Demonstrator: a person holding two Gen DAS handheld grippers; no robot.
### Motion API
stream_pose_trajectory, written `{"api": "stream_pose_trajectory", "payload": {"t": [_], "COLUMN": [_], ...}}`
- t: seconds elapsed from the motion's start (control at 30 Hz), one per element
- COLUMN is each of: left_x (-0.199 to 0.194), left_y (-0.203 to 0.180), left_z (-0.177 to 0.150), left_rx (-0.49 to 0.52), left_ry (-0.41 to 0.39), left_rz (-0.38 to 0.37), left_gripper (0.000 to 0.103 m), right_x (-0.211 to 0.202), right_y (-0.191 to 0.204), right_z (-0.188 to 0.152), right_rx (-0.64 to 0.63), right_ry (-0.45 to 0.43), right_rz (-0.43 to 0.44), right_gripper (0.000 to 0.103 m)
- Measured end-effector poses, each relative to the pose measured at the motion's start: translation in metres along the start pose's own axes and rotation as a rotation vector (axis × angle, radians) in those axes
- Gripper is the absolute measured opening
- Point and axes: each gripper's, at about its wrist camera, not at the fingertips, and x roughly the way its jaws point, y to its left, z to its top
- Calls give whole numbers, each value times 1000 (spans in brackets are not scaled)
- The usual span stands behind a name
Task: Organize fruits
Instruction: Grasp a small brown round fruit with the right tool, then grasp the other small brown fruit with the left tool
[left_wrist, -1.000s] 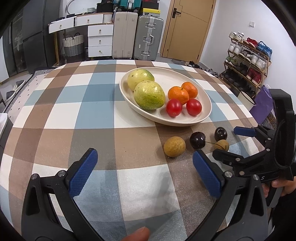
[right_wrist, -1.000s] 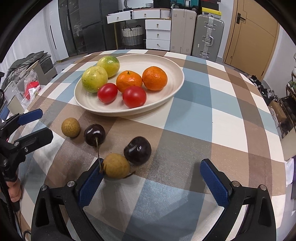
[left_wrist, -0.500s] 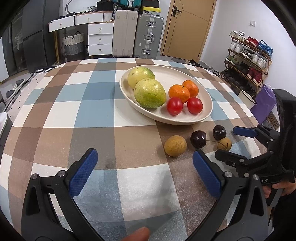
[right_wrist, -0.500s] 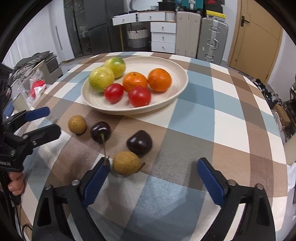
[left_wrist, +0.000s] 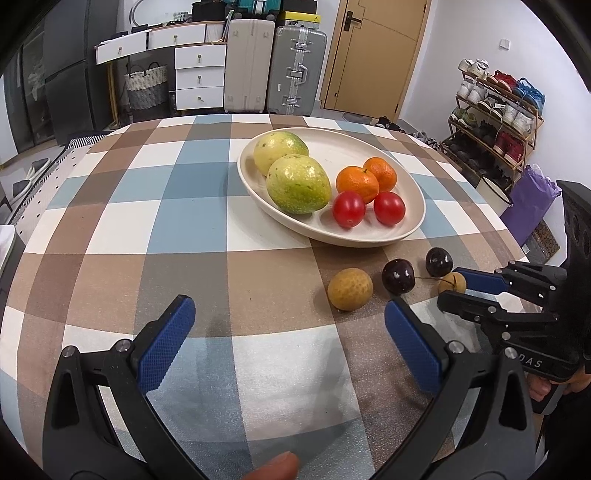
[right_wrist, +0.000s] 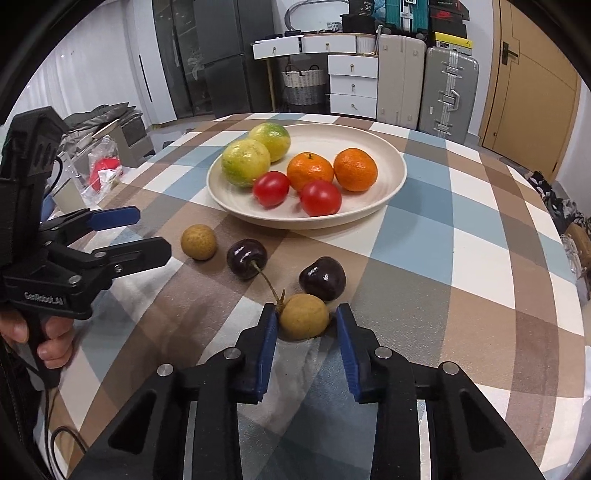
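Jaws just closed round bumpy tan longan (right_wrist: 303, 316)

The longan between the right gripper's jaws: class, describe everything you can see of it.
The longan is a small round fruit with tan, finely speckled skin and a short brown stalk stub at its top. It rests on the checked tablecloth, between the blue pads of the right gripper, whose jaws have just been closing around it. A dark cherry sits just behind it.

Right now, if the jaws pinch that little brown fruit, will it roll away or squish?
The brown fruit is round, so it would probably roll if nudged. Its skin looks rough, so it likely won't slip. The right gripper has just been closing its jaws around it; small fruit may bruise if squeezed hard.
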Motion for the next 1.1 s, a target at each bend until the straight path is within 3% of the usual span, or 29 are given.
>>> {"api": "stream_pose_trajectory", "payload": {"t": [0.47,0.97,1.07,1.1], "left_x": [1,22,29,30], "left_y": [1,-9,-10,-12], "left_z": [-1,5,9,10], "left_rx": [-1,16,18,23], "left_ry": [6,69,86,83], "left_rz": [10,26,23,20], "left_gripper": [102,102,94,88], "right_x": [-11,-17,-17,-17], "right_y": [-5,-11,-11,-11], "right_z": [-11,-19,-19,-19], "right_rx": [-19,-38,-37,-38], "right_ry": [0,11,13,13], "right_rz": [-7,-22,-19,-19], "right_gripper": [30,31,31,31]}}
